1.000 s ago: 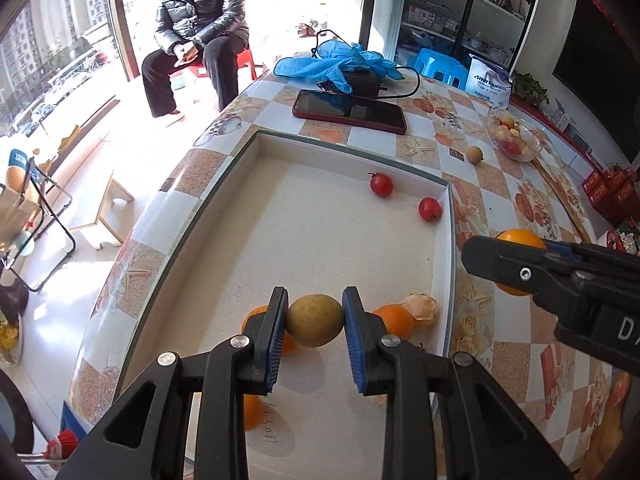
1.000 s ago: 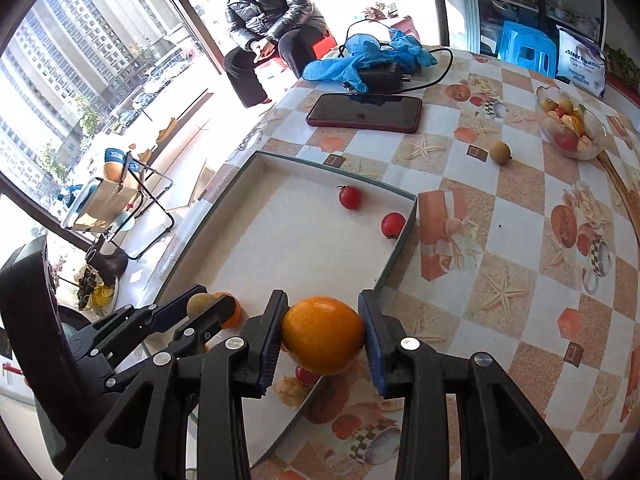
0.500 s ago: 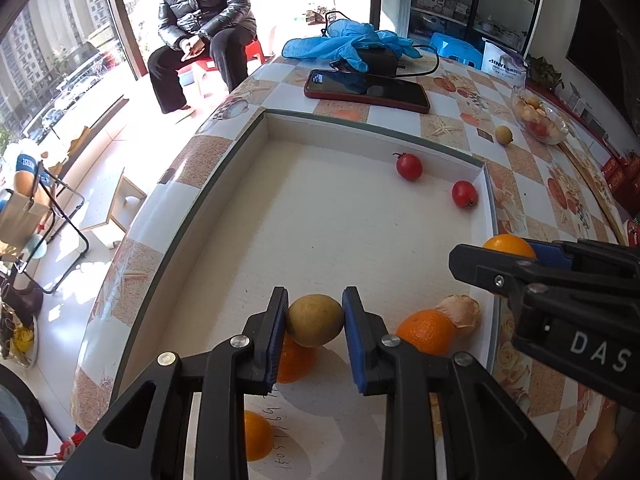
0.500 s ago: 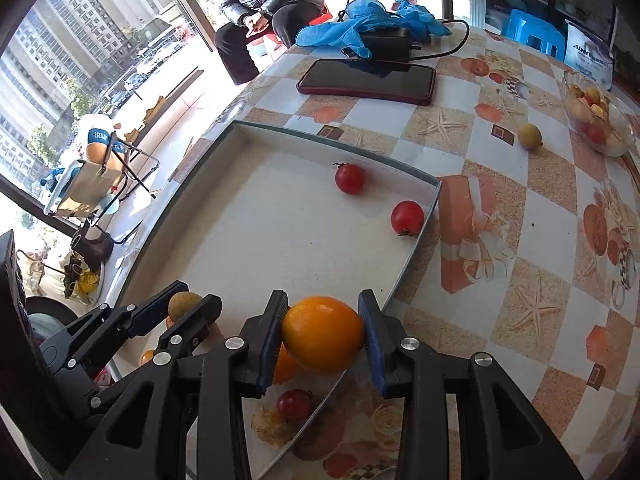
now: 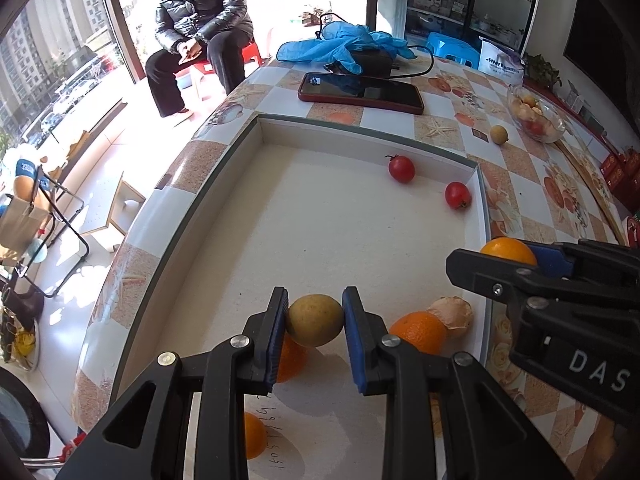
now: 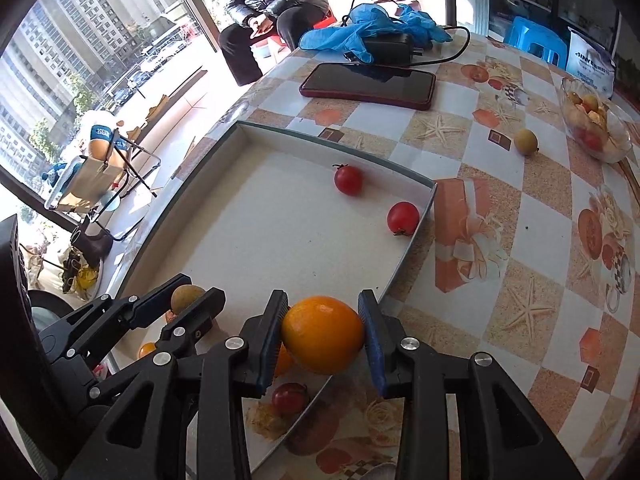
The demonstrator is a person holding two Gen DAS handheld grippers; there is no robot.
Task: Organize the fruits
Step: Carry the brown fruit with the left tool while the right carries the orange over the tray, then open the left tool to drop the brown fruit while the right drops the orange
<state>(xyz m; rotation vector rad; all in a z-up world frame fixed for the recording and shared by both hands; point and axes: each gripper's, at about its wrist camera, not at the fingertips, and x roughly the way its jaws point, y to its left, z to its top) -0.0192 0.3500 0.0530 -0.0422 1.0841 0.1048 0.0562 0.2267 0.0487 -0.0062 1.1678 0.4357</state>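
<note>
Your left gripper has its blue pads clamped on a small yellow-brown round fruit, which sits right between the fingertips, pressed from both sides and held above the floor of the shallow white tray; the jaws stand only a fruit's width apart. Below and behind that fruit, in the near part of the tray, you can see a mandarin partly hidden by the left pad, another mandarin to the right of the pads, a dry brownish piece of peel touching that second one, and one more mandarin close to the camera. Your right gripper is closed on an orange, wider than the other fruit, gripped squarely between both pads and carried over the near right edge of the tray, where the rim meets the patterned tablecloth. Under it a red cherry tomato lies just inside the tray. Two more cherry tomatoes rest at the far right of the tray, the second near the wall. Outside the tray, well apart from both grippers, a small yellowish fruit lies on the cloth beside a glass bowl of fruit, and a phone lies beyond the tray's far rim
</note>
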